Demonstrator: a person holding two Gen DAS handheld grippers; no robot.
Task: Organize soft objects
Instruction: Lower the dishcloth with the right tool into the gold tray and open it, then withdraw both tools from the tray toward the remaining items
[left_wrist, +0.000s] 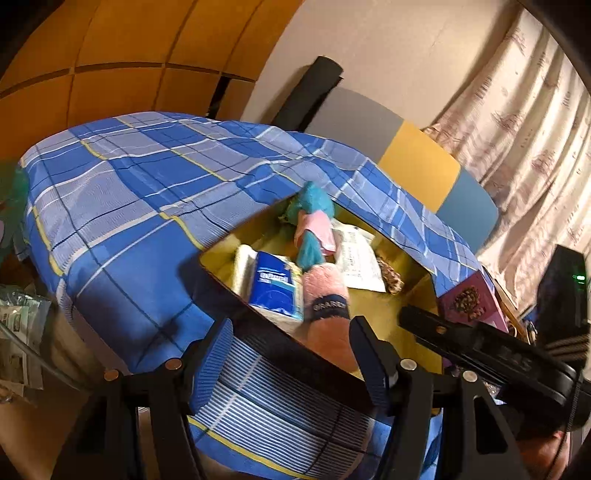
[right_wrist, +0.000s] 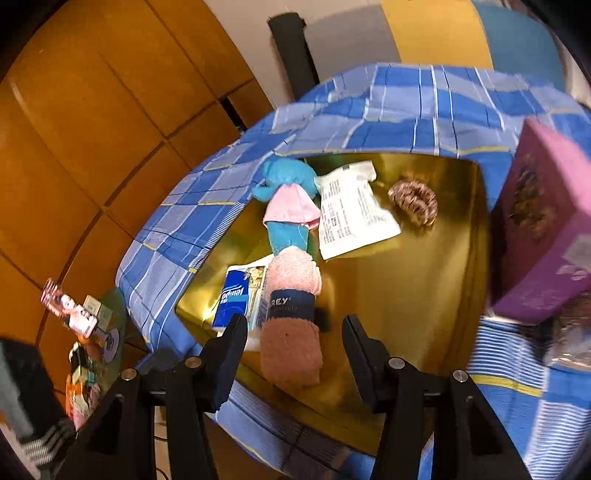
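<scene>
Right wrist view, lower centre: the pink rolled towel (right_wrist: 291, 317) lies on the gold tray (right_wrist: 424, 295), between the parted, non-touching fingers of my right gripper (right_wrist: 295, 354). My left gripper (left_wrist: 291, 354) also stands open. I judge the roll light, soft and compressible; take it across the dark paper band.

Both the left hand-held gripper (left_wrist: 291, 354) and the right hand-held gripper (right_wrist: 295, 350) stand parted, angled downward.

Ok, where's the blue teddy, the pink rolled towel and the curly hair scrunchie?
Blue teddy (right_wrist: 286, 177): right wrist view, on its head.
Pink rolled towel (right_wrist: 291, 328): right wrist view, on its lower half.
Hair scrunchie (right_wrist: 413, 202): right wrist view, on its ring.
</scene>
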